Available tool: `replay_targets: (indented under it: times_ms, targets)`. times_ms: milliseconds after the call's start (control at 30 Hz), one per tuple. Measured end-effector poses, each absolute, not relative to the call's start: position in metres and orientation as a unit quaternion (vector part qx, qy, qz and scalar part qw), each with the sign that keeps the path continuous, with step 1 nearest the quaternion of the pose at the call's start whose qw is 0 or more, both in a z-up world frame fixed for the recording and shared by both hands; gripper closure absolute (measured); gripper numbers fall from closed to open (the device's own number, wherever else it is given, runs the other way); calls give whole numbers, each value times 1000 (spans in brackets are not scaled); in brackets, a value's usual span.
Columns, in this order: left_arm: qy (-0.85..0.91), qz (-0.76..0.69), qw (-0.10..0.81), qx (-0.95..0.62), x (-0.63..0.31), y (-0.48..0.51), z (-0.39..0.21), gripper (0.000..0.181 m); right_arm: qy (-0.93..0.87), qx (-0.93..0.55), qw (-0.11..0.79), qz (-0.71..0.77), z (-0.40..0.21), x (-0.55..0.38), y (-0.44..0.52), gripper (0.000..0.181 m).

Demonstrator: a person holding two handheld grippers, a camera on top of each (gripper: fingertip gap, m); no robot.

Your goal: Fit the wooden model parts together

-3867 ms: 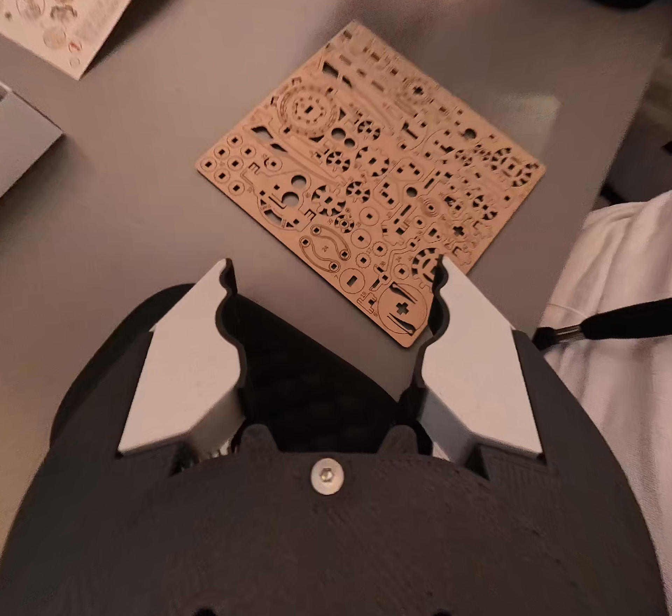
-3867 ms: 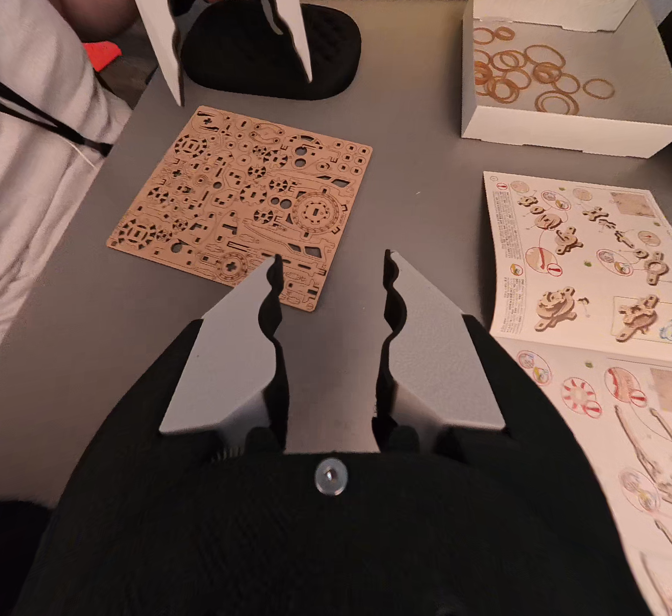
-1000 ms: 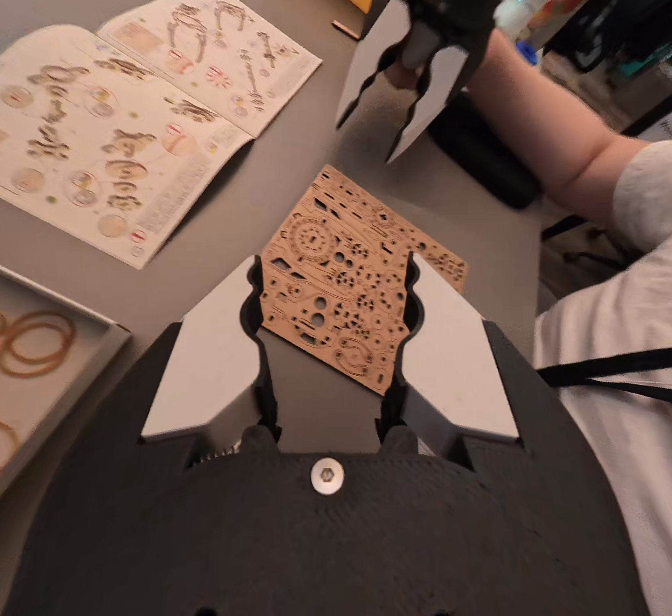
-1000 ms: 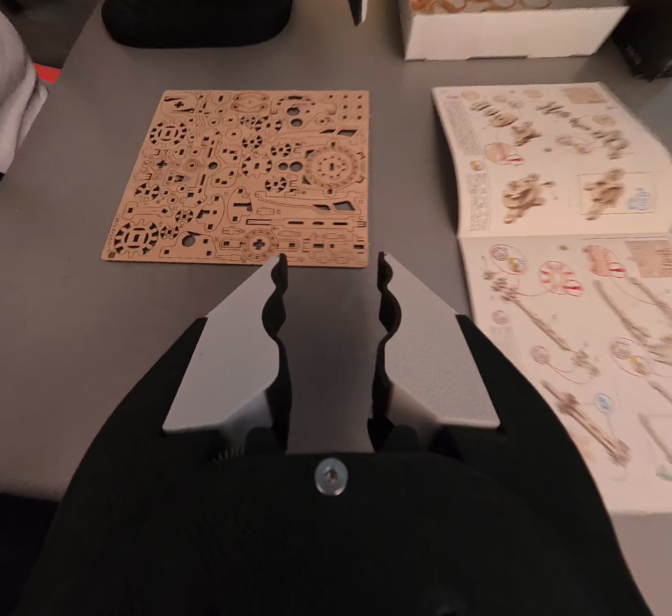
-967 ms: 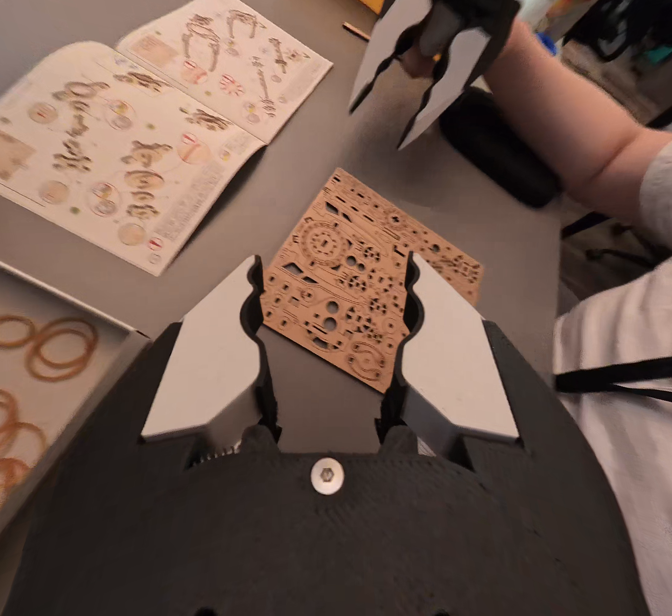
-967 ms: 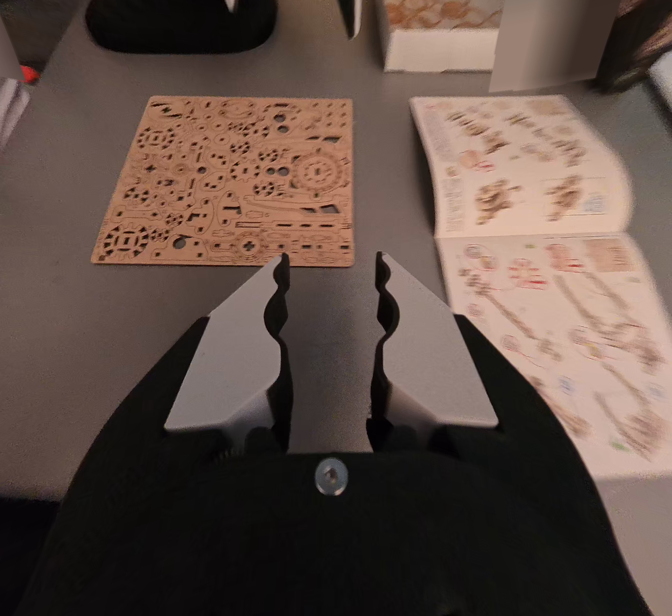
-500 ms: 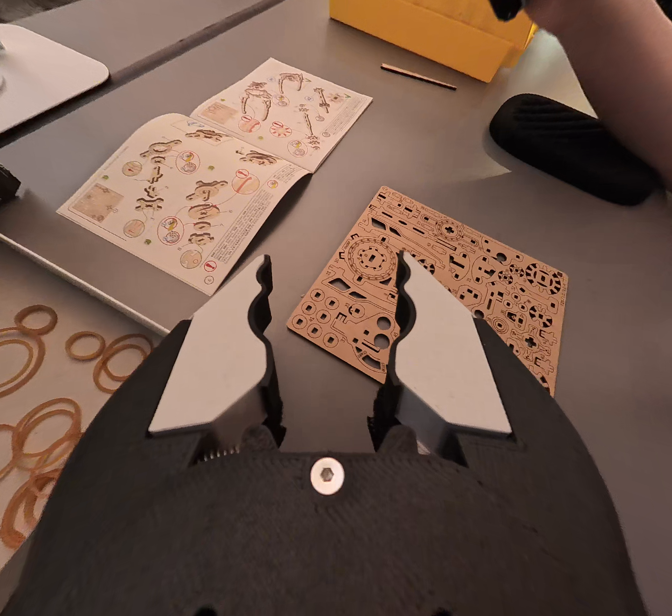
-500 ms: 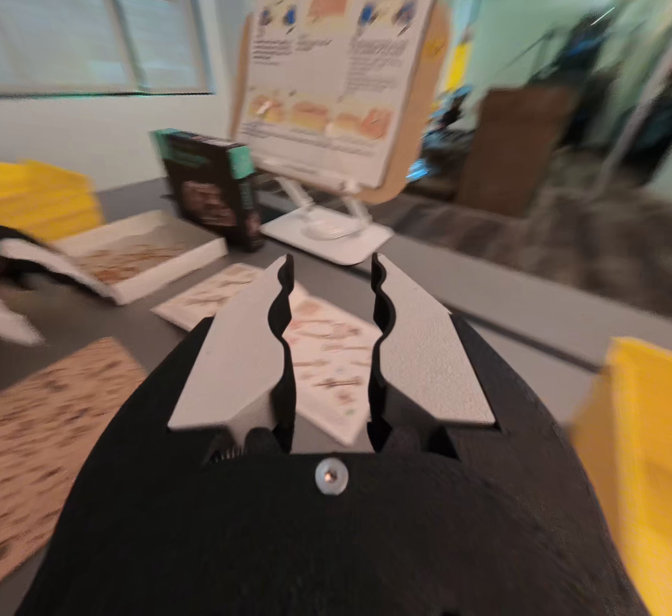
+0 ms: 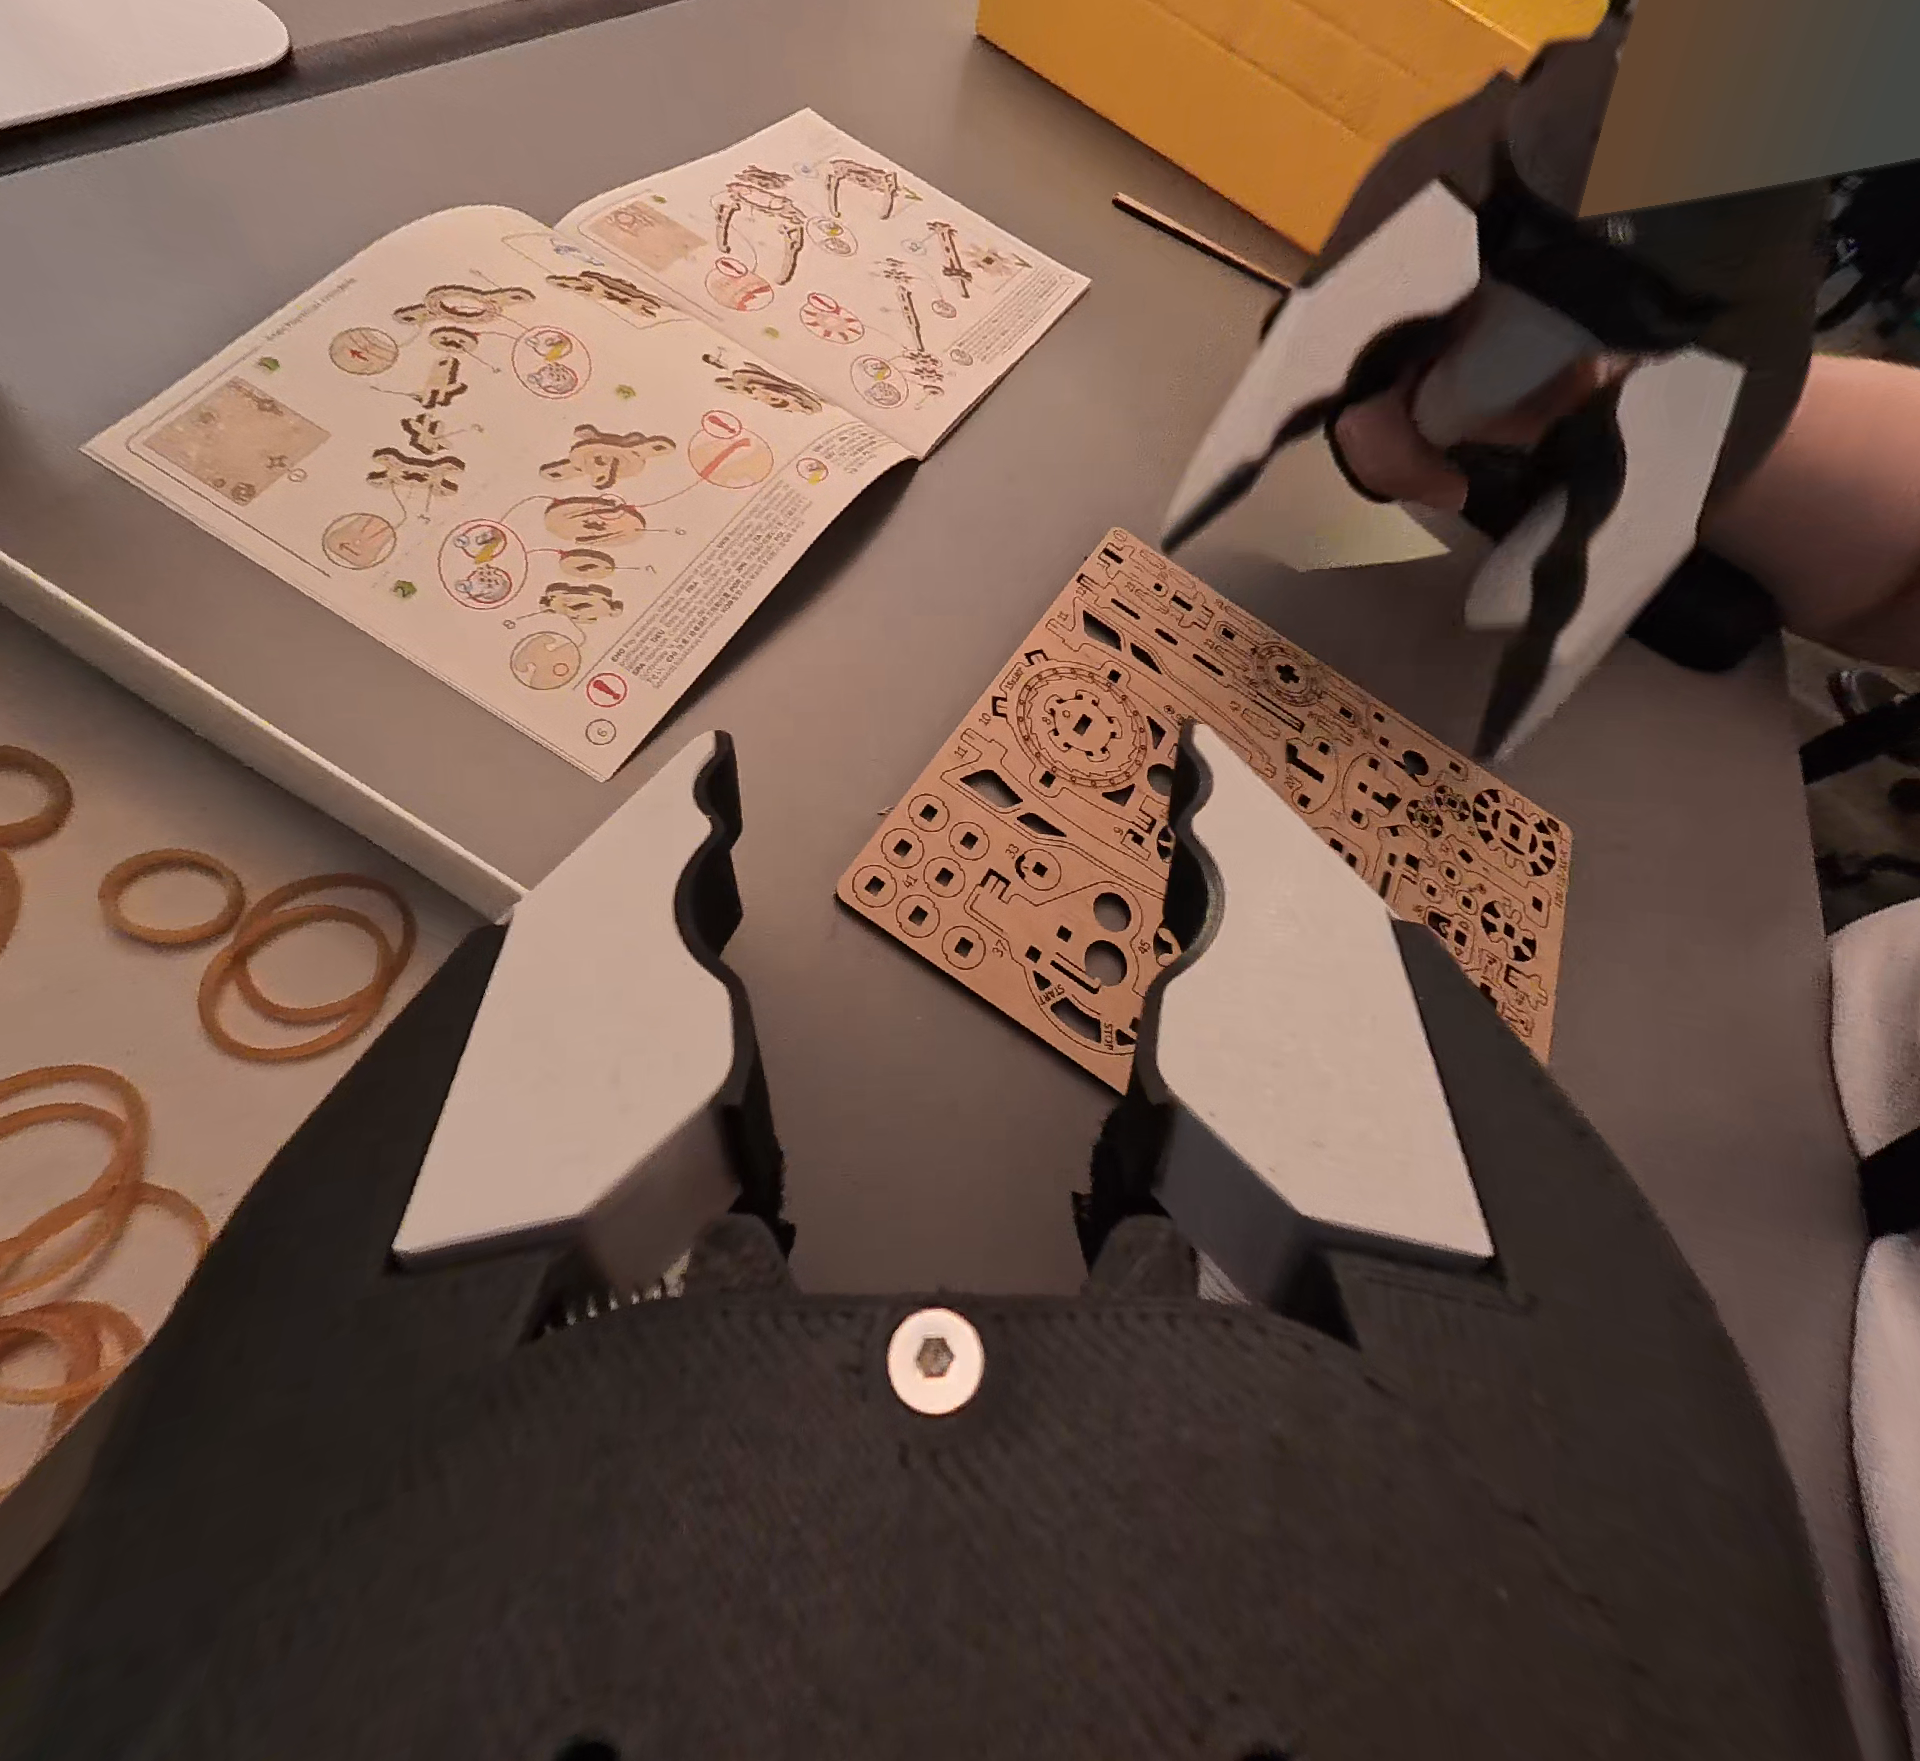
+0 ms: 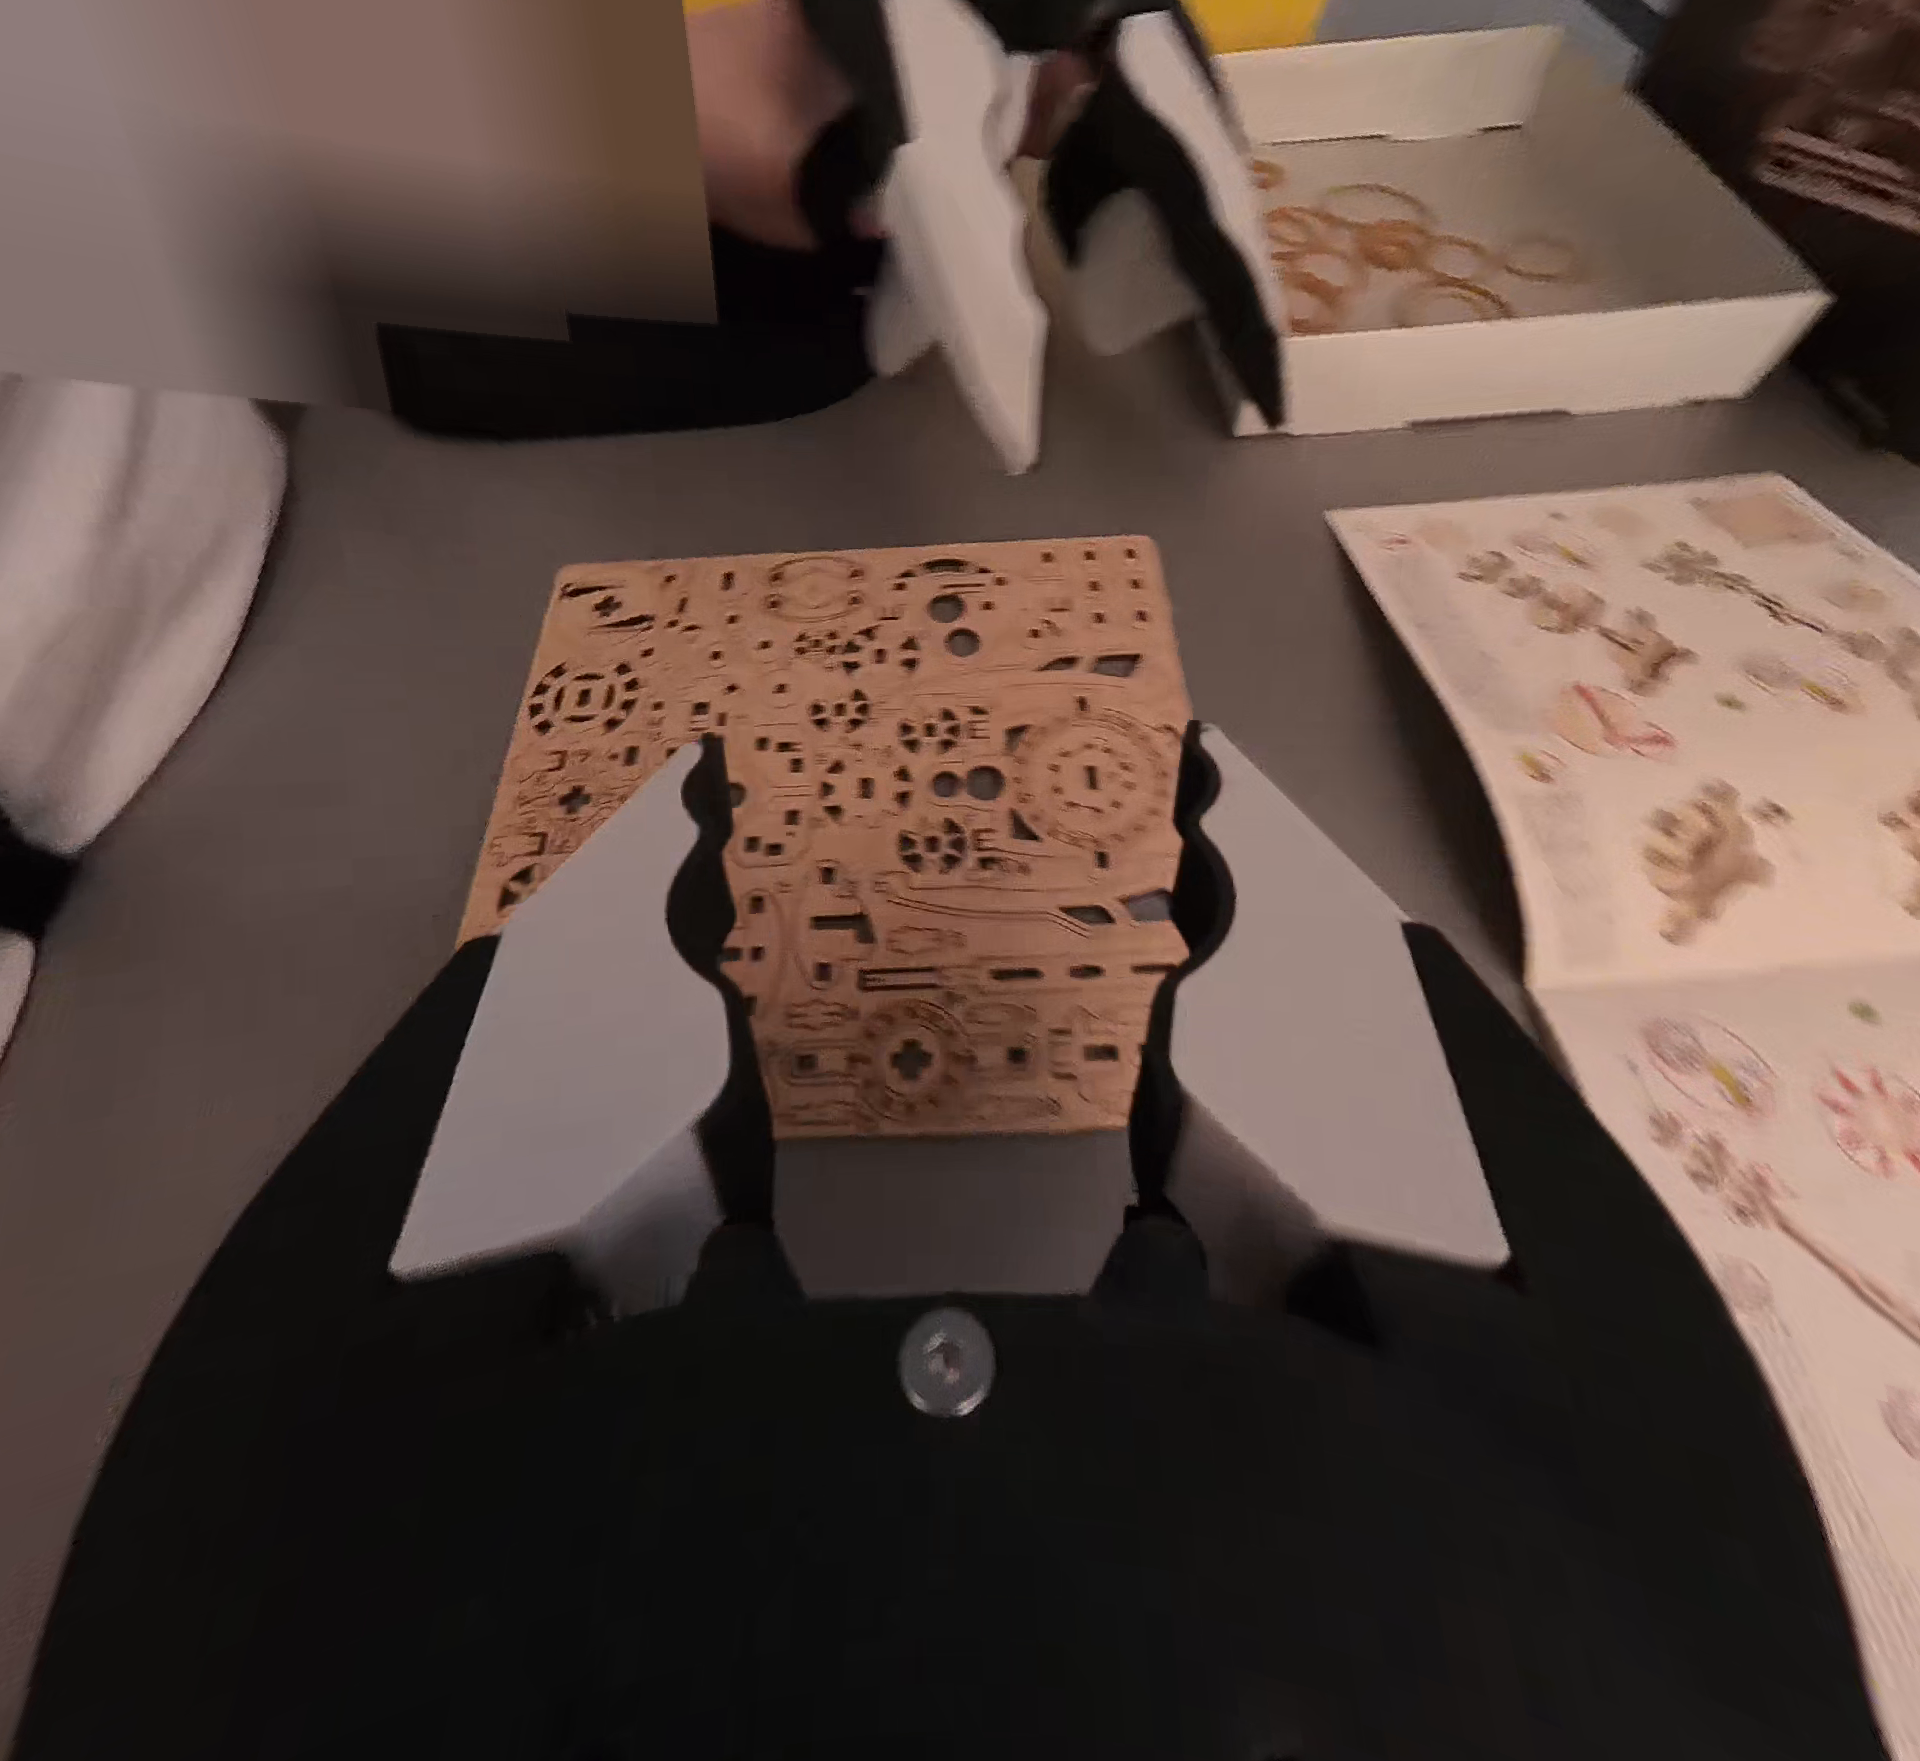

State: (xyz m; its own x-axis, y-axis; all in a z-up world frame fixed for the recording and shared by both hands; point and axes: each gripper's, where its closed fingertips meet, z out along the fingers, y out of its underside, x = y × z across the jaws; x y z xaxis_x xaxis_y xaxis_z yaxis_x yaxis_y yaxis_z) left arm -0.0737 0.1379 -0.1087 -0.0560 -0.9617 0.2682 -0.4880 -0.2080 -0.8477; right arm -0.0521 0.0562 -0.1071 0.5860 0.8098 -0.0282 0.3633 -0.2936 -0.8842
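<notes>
Table (image 10: 312,568): wooden sheet (image 10: 862,838) under right claw (image 10: 951,755)

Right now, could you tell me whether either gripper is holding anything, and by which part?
Nothing is held. The left gripper and right gripper are both open and empty above the wooden parts sheet.

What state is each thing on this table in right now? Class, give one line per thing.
Wooden parts sheet: flat on the table, no pieces lifted out.
Instruction booklet: lying open.
White box: open, holding rubber bands.
Left gripper: open, empty.
Right gripper: open, empty.
</notes>
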Motion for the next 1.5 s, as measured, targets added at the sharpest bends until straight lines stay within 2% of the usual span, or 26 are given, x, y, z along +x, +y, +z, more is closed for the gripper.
replay_targets:
  times_ms: [167, 400, 600, 900, 1200, 1500]
  targets:
    - [565, -462, 256, -634, -74, 138, -107, 103, -442, -750, 454, 189, -123, -67, 48, 97]
    - [564, -462, 256, -635, -74, 140, -108, 106, -384, -752, 508, 171, -104, -28, 69, 118]
    - [570, -455, 268, -630, -73, 140, -107, 110, -374, -757, 527, 96, -103, 3, 82, 129]
    - [567, -453, 278, -629, -73, 143, -105, 111, -430, -754, 497, 24, -121, 2, 80, 133]
    - [566, -458, 270, -630, -73, 142, -106, 112, -375, -758, 531, 54, -104, 14, 86, 137]
    - [567, -460, 269, -628, -73, 141, -106, 113, -368, -766, 526, 29, -107, 21, 89, 140]
